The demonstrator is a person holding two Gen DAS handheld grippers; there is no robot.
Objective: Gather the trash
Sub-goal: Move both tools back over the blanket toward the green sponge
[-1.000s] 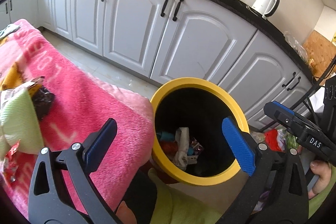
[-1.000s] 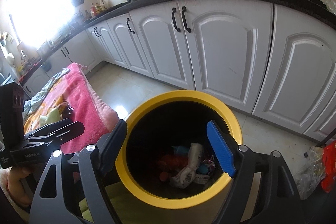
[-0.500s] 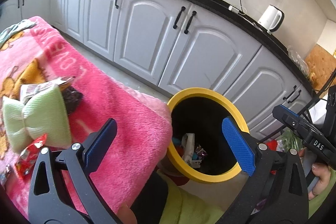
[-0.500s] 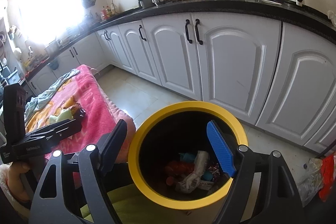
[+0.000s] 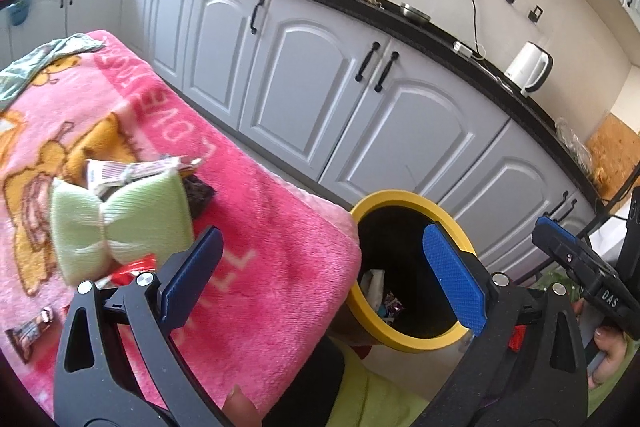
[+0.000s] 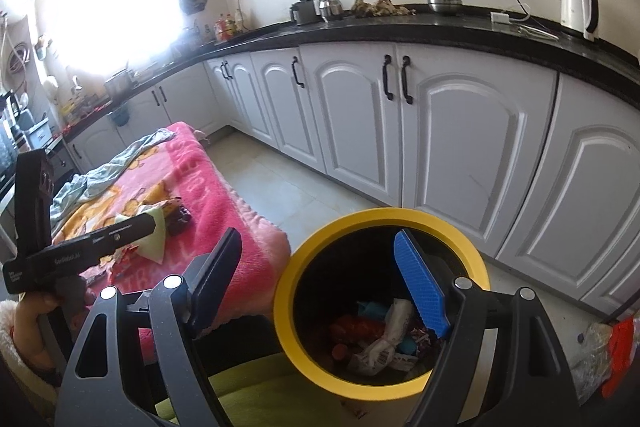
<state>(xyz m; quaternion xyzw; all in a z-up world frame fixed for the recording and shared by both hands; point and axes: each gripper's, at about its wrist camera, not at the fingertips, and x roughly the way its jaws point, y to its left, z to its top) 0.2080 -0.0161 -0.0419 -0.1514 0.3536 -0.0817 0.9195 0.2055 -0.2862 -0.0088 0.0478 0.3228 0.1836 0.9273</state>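
Observation:
A yellow-rimmed black bin (image 5: 404, 197) (image 6: 384, 217) stands on the floor beside a table under a pink blanket (image 5: 256, 227) (image 6: 208, 195). Wrappers lie inside it (image 6: 380, 343). On the blanket lie a red wrapper (image 5: 132, 269), a brown wrapper (image 5: 30, 329), a white and pink wrapper (image 5: 132, 169) and a dark wrapper (image 5: 198, 193) around a pale green bow-shaped cushion (image 5: 120, 223). My left gripper (image 5: 320, 271) is open and empty over the blanket's corner. My right gripper (image 6: 316, 275) is open and empty above the bin's rim.
White cabinets (image 5: 320, 83) under a black counter run behind. A kettle (image 5: 528, 67) stands on the counter. A light cloth (image 6: 116, 163) lies at the blanket's far end. Red and clear bags (image 6: 604, 351) lie on the floor to the right of the bin.
Both grippers have pulled back and swung left away from the bin. The blanket with its wrappers and cushion now fills more of the left wrist view. Both stay open and empty.

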